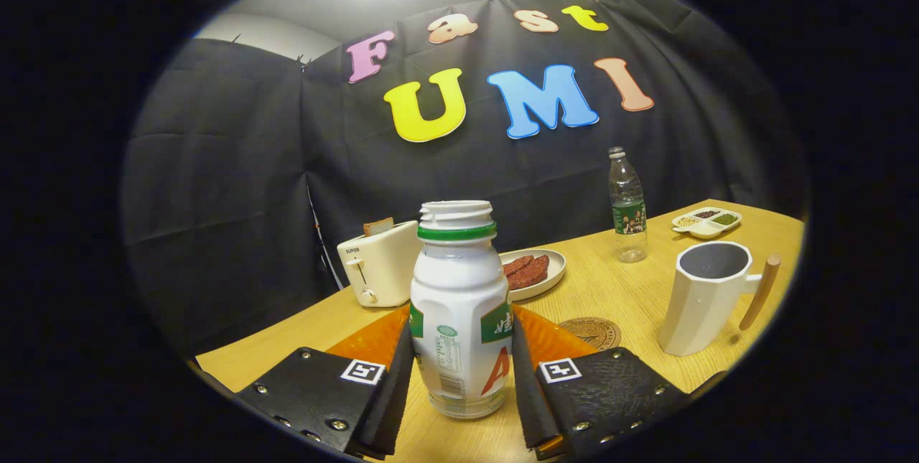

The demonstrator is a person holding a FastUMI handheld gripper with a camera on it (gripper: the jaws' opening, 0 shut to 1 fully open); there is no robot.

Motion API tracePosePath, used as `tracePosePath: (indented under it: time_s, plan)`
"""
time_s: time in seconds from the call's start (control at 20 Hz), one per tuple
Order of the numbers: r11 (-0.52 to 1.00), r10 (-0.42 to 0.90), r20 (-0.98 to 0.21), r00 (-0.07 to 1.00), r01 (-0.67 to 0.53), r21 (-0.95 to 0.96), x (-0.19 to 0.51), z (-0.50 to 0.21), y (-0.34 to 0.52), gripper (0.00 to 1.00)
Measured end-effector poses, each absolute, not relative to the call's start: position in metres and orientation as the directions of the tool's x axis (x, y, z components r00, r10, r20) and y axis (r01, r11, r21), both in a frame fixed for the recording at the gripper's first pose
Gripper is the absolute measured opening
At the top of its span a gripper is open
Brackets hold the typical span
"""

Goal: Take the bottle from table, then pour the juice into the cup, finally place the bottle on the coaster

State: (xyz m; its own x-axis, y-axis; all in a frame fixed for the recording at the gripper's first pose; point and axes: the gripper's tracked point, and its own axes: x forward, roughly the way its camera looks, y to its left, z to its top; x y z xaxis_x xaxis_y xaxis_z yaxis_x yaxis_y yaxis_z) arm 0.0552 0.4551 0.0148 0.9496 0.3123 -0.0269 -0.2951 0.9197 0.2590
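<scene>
**Bottle gripped, pour and placing outstanding**

My gripper (461,377) is clamped on the bottle (459,319): both fingers press flat against its lower body, one on each side, with no gap that I can see. The bottle sits between my fingers with its base at, or just off, the table (632,291); I cannot tell whether it has lifted. Its cap is off and the neck is open.

Orientation: the bottle stands upright, long axis vertical, mouth pointing straight up. It is not tilted toward anything.

Just beyond my right finger lies the round coaster (590,332), flat on the table and bare. Further to the right stands the cup (707,294), upright, mouth up, handle turned away from the bottle. I cannot see any juice in it.

Farther back are a toaster (379,262), a plate of food (533,270), a water bottle (628,208) and a small divided dish (707,221).

Finding: the first step, taking the bottle, is done or nearly so. The pour into the cup and the setting down on the coaster both remain.
</scene>
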Motion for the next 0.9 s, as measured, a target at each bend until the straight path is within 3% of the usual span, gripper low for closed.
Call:
tracePosePath:
  time_s: [0.35,0.9]
  plan:
    - [0.856,0.293,-0.018,0.956,-0.254,0.450,0.064,0.023,0.445,0.64]
    - [0.617,0.292,0.079,0.953,-0.251,0.746,0.072,0.036,0.417,0.63]
